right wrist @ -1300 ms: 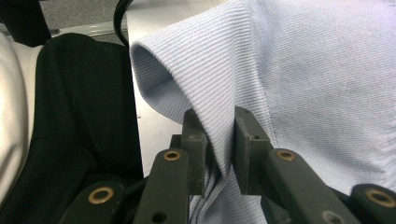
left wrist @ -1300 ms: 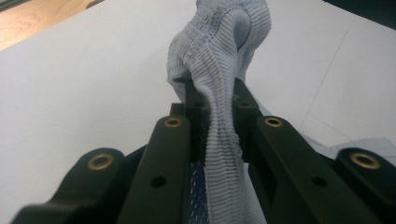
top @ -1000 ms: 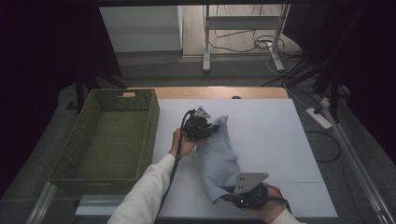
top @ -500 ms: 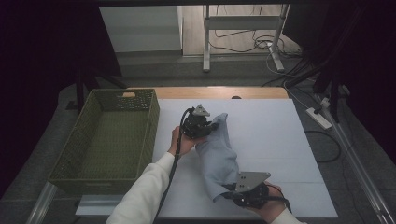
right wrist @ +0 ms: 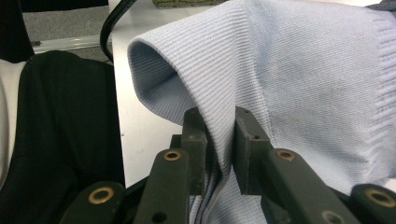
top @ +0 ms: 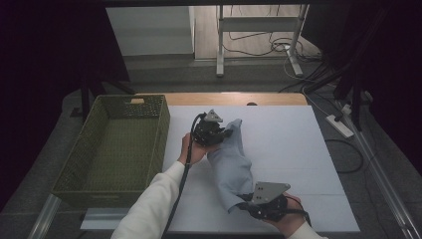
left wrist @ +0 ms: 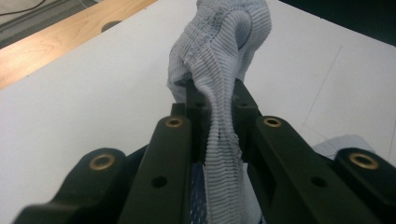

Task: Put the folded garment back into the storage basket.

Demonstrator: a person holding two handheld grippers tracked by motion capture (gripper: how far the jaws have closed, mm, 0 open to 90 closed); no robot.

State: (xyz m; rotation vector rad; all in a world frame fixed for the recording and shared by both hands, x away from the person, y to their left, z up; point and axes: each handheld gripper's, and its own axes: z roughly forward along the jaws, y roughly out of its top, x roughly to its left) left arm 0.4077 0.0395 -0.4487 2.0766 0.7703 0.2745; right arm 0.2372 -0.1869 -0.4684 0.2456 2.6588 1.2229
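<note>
Holding: both grippers clamp one pale blue knit garment (top: 231,167) over the white table top (top: 298,149).
Garment, place: lies stretched in a band across the middle of the white surface, running from the table's centre toward the near edge in the high view; its lower part rests on the surface.
Garment, make: ribbed knit; a finer ribbed hem shows in the left gripper view (left wrist: 224,60), and a folded-over edge in the right gripper view (right wrist: 261,70).
Left gripper (top: 225,133): at the far end of the garment, jaws pressed together on a bunched ridge of ribbed hem; in the left gripper view (left wrist: 219,112) the cloth rises between the two black jaws and flops over above them.
Right gripper (top: 245,200): at the near end of the garment, close to the table's near edge; jaws pinch a fold of the knit, which in the right gripper view (right wrist: 219,135) stands up between the pads.
Left hand (top: 191,149): grips the gripper body from the basket side; white sleeve (top: 149,209) comes in from the bottom.
Basket (top: 74,164): green woven, left of the white surface, well apart from the garment.
Table rim: a strip of bare wood (top: 234,98) along the far edge.
Floor beyond: cables (top: 263,47) and a metal stand (top: 219,45).
</note>
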